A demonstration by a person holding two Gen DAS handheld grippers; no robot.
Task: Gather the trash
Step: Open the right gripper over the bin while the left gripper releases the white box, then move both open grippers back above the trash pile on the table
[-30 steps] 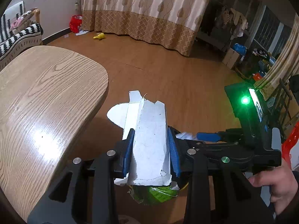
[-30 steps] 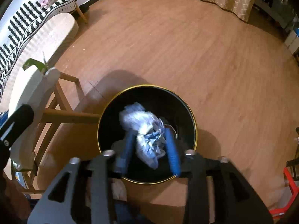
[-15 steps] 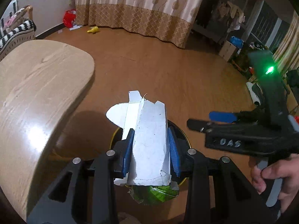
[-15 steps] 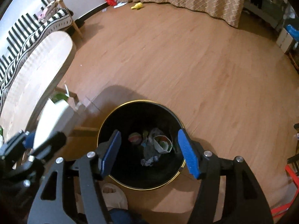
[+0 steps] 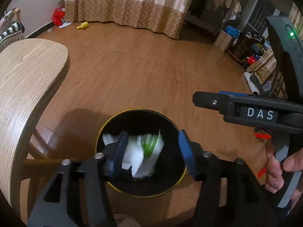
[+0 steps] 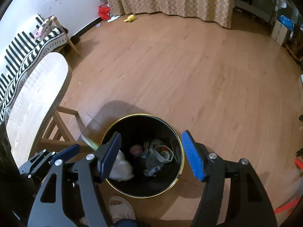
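A black bin with a gold rim (image 5: 139,110) stands on the floor under both grippers. My left gripper (image 5: 151,152) hangs over its mouth with jaws opening. A white carton with a green patch (image 5: 139,157) shows blurred between them, free of the right pad and dropping. In the right wrist view the carton (image 6: 122,168) lies against the bin's left inner wall, beside crumpled wrappers (image 6: 161,154) on the bottom. My right gripper (image 6: 151,155) is above the bin (image 6: 182,152), jaws opening and nothing between them. A black finger (image 5: 208,101) of it shows at the right of the left wrist view.
A light wooden table (image 5: 24,87) with its legs (image 6: 62,124) stands left of the bin. A striped sofa (image 6: 28,49) is behind it. A person's slippered foot (image 6: 121,206) is just in front of the bin. Boxes and clutter (image 5: 236,43) line the far right wall.
My left jaws spread and let go of the white carton, which falls into the bin. The right gripper dropped its crumpled wrapper into the bin, opened wider and rose.
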